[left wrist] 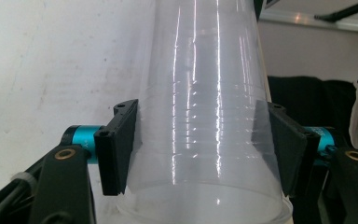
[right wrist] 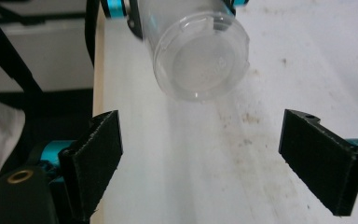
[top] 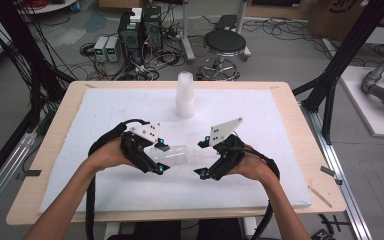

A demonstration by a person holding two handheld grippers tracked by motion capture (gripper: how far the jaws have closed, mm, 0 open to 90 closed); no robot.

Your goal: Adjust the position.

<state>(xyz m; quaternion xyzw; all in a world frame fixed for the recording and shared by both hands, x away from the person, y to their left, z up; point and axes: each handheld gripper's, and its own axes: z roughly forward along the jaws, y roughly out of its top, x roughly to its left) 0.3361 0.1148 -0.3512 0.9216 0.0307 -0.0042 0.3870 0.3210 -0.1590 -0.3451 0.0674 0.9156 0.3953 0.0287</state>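
A clear plastic cup (top: 176, 154) lies on its side just above the white board, with my left gripper (top: 161, 156) shut on it near the rim. In the left gripper view the black pads (left wrist: 120, 145) press both sides of the cup (left wrist: 200, 107). My right gripper (top: 201, 158) faces it from the right, open, a short gap away. In the right gripper view the cup's round base (right wrist: 200, 58) points at the camera, beyond the wide-apart jaws of the right gripper (right wrist: 214, 158), with nothing between them.
A stack of translucent cups (top: 185, 96) stands upright at the back middle of the white foam board (top: 105, 110), which covers the wooden table (top: 35, 165). Behind the table are a black stool (top: 224, 42), computer boxes and cables.
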